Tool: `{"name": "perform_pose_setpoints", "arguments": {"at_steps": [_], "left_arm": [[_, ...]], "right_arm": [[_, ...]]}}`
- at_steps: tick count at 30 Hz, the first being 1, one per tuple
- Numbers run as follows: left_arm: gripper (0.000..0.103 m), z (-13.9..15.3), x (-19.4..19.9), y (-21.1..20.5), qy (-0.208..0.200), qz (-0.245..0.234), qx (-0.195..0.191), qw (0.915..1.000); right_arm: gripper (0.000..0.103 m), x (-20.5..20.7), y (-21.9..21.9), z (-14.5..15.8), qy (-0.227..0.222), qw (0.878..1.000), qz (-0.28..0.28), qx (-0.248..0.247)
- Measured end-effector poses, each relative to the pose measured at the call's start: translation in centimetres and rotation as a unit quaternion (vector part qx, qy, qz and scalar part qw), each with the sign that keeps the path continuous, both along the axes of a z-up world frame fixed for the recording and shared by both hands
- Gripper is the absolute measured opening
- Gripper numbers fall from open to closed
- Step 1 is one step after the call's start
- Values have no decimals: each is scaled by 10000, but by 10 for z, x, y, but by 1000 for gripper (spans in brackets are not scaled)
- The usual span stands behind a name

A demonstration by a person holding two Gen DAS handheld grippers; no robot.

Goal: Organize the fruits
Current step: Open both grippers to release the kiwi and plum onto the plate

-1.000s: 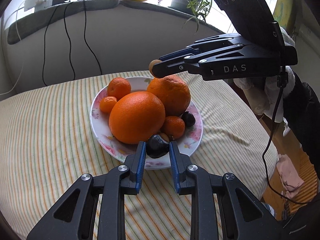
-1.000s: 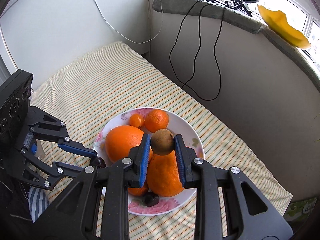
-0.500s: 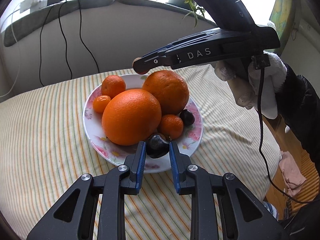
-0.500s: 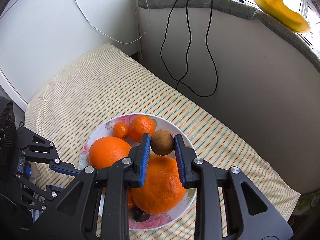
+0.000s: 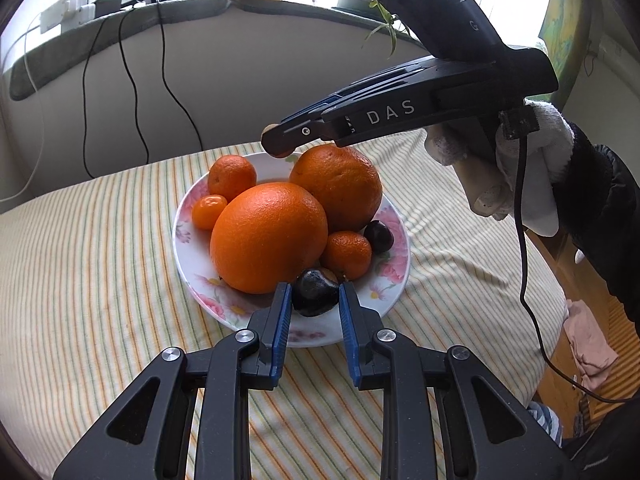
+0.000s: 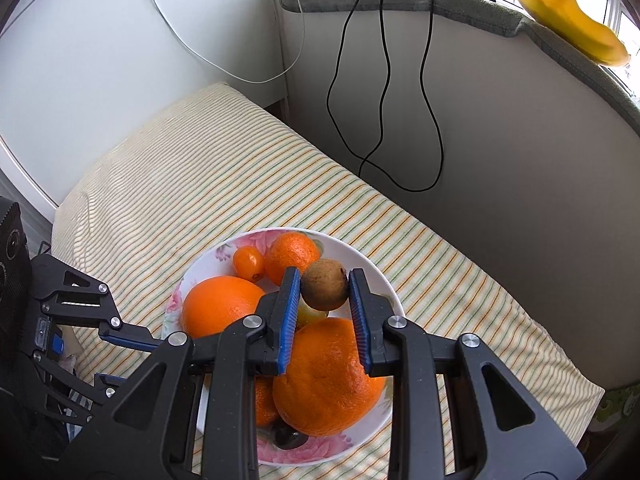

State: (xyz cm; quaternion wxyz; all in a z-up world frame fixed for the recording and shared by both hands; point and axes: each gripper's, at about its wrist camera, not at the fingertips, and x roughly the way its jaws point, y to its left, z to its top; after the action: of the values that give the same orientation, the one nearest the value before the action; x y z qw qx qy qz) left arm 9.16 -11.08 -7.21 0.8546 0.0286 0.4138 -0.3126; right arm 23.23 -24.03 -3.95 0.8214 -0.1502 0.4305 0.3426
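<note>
A striped cloth (image 5: 100, 280) covers the table, and the flowered plate (image 5: 390, 284) stands on it near the wall side. On the plate two big oranges (image 5: 268, 236) lie side by side and touch each other. Behind them, near the far rim, is a mandarin (image 5: 232, 174) with a small kumquat (image 5: 208, 210) just beside it. A second mandarin (image 5: 347, 254) and a dark plum (image 5: 378, 236) lie at the right of the big oranges.

The right gripper (image 6: 325, 294) hangs above the far part of the plate and is clenched on a brown round fruit (image 6: 324, 284), which is in the air between the blue pads (image 6: 290, 312).

The left gripper (image 5: 313, 312) is low at the near rim. Its jaws stand around a dark chestnut (image 5: 316, 290) that rests on the plate; I cannot tell if the pads touch it.
</note>
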Motion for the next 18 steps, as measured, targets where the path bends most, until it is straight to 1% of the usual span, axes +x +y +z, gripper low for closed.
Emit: {"name": "perform_pose_setpoints", "arguments": {"at_steps": [7,11,18], "left_arm": [[23,1,0,2,-26,4,12,10000],[24,2,-1,4,-39,41,19,10000],[24,4,-4,5,-78,89,14,9999]], "right_arm": [[28,-2,0,1,-24,10000,7,-18],[40,-4,-1,3,-33,10000,3,5],[40,-9,-2,7,-53,10000,-40,41]]}}
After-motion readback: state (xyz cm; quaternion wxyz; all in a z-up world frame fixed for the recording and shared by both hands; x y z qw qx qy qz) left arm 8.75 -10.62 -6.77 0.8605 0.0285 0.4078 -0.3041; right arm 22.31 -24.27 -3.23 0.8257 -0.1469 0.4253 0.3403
